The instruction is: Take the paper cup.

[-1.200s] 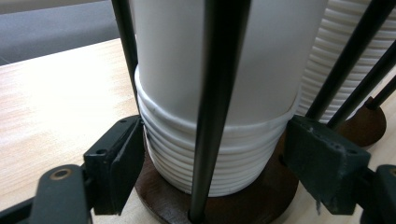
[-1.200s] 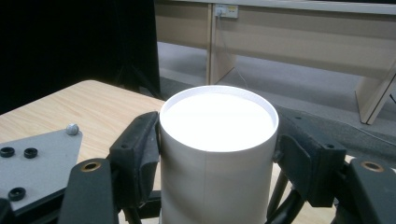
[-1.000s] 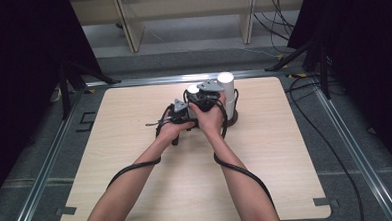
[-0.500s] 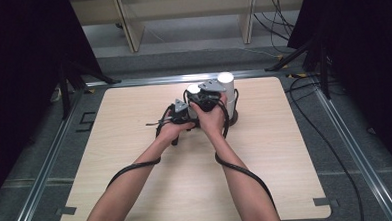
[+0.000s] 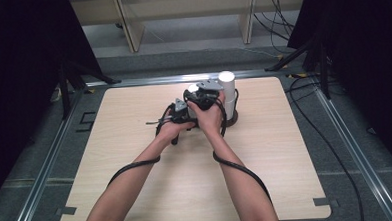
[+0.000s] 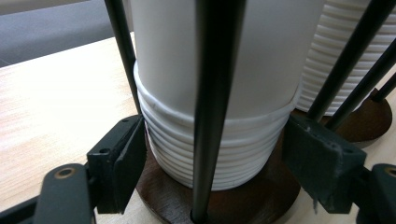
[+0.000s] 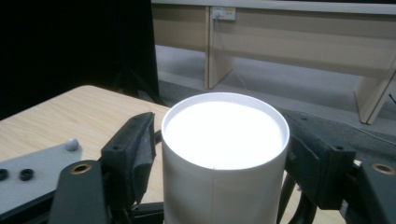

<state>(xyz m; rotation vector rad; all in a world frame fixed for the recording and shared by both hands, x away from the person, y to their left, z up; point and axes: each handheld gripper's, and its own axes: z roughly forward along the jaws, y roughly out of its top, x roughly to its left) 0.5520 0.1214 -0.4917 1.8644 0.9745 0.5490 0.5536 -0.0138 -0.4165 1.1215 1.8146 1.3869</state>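
A holder with a dark round base (image 6: 252, 200) and thin black rods (image 6: 212, 93) stands by the far edge of the table (image 5: 137, 183), a little right of its middle, and carries 2 stacks of white paper cups, mouths down. The rods cage each stack, so cups can only leave upward. That explains why the 2 tools work at different heights.

The left gripper (image 5: 180, 111) sits low. In the left gripper view its pads lie against the ribbed rims at the foot of the nearer stack (image 6: 252, 70), 1 on each side. It looks clamped there, though its jaws have just eased open slightly. The likely purpose is to pin the lower cups down so they do not rise with the 1 being taken.

The right gripper (image 5: 203, 92) is up at the top cup (image 7: 224, 135) of that stack. Its jaws flank the cup wall just below the upturned bottom and have just been opening. The cup is between them, round and unsqueezed, with a thin dark gap at 1 pad — released rather than gripped, as far as I can judge.

The second stack (image 5: 226, 79) stands taller, on the side toward the table's far right corner, untouched.

The cup being worked on is not yet lifted off — it sits nested on its stack inside the rods.
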